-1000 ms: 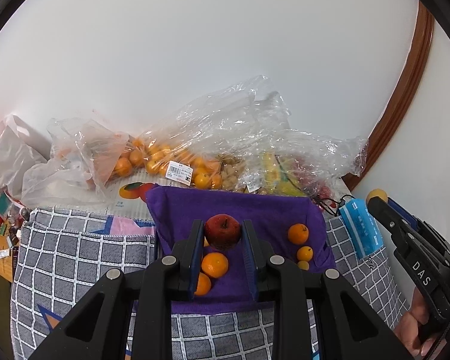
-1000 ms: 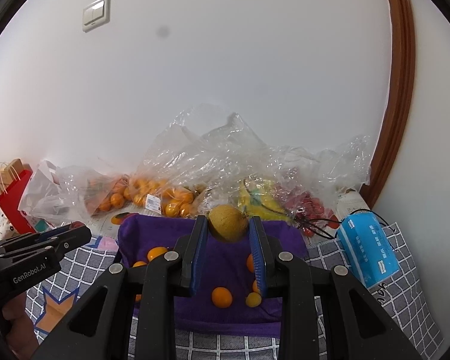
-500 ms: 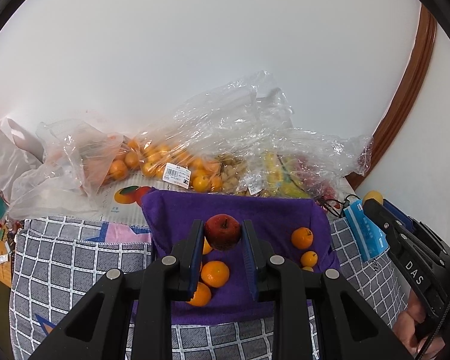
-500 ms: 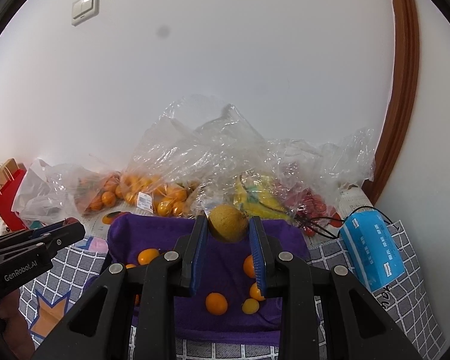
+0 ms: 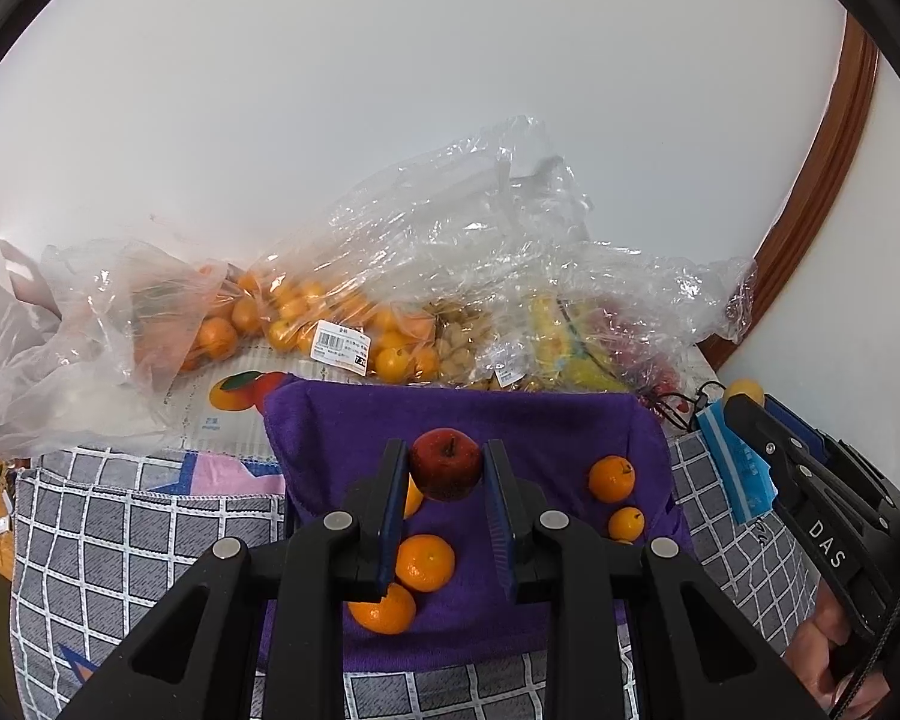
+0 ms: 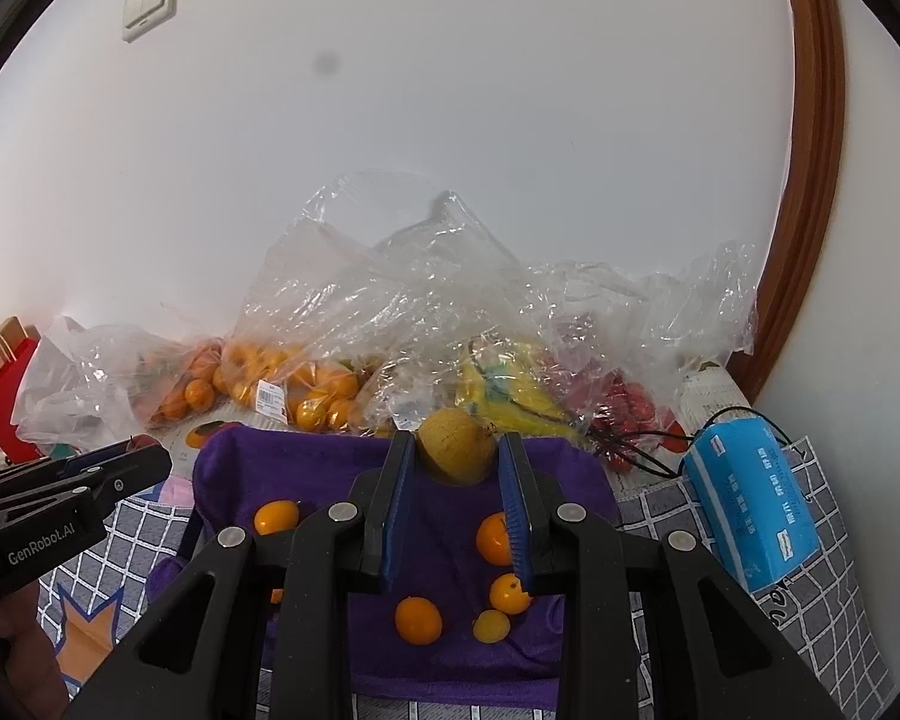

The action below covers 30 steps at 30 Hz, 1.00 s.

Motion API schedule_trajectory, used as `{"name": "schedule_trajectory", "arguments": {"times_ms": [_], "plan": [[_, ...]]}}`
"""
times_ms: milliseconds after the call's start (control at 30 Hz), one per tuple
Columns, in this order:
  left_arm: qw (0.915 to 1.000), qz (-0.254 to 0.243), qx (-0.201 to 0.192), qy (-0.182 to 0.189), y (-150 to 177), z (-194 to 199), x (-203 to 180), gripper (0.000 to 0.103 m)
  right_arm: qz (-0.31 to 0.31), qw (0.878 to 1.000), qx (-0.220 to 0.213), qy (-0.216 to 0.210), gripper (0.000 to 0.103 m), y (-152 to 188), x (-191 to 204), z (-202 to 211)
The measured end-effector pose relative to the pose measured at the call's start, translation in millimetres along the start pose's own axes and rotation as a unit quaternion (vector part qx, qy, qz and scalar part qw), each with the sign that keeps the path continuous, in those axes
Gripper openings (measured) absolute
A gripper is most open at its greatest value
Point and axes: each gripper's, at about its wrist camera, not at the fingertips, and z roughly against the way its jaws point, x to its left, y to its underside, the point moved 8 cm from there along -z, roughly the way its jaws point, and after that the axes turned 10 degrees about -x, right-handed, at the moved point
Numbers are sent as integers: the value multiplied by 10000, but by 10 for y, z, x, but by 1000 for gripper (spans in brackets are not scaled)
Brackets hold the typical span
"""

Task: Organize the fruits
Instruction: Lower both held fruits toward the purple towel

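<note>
Left tongs (image 5: 445, 483): matte black plastic frame, triangular cut-outs, four round silver screws, ribbed blue pads (image 5: 397, 495) on the inner faces. Right tongs (image 6: 457, 480): same build. Seen from the left tongs' camera, the right unit's side carries white "DAS" lettering and a thin black cable. Left unit's side reads "GenRobot.AI". Bare skin of a hand (image 5: 834, 654) below the lettering

middle of the purple cloth (image 6: 450, 546) is open, oranges (image 6: 417, 620) scattered on both sides, and plastic bags (image 6: 426, 324) wall off the whole back edge
</note>
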Motion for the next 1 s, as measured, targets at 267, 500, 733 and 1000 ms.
{"name": "schedule_trajectory", "arguments": {"times_ms": [267, 500, 733, 1000], "plan": [[9999, 1, 126, -19, 43, -159, 1, 24, -23, 9999, 103, -3, 28, 62, -16, -148], [9997, 1, 231, -42, 69, -301, 21, 24, -64, 9998, 203, 21, 28, 126, -53, -282], [9995, 35, 308, -58, 70, -426, 47, 24, -109, 9995, 283, 61, 28, 176, -124, -395], [9991, 53, 419, -64, 115, -576, 52, 24, -121, 9991, 409, 59, 28, 272, -156, -534]]}}
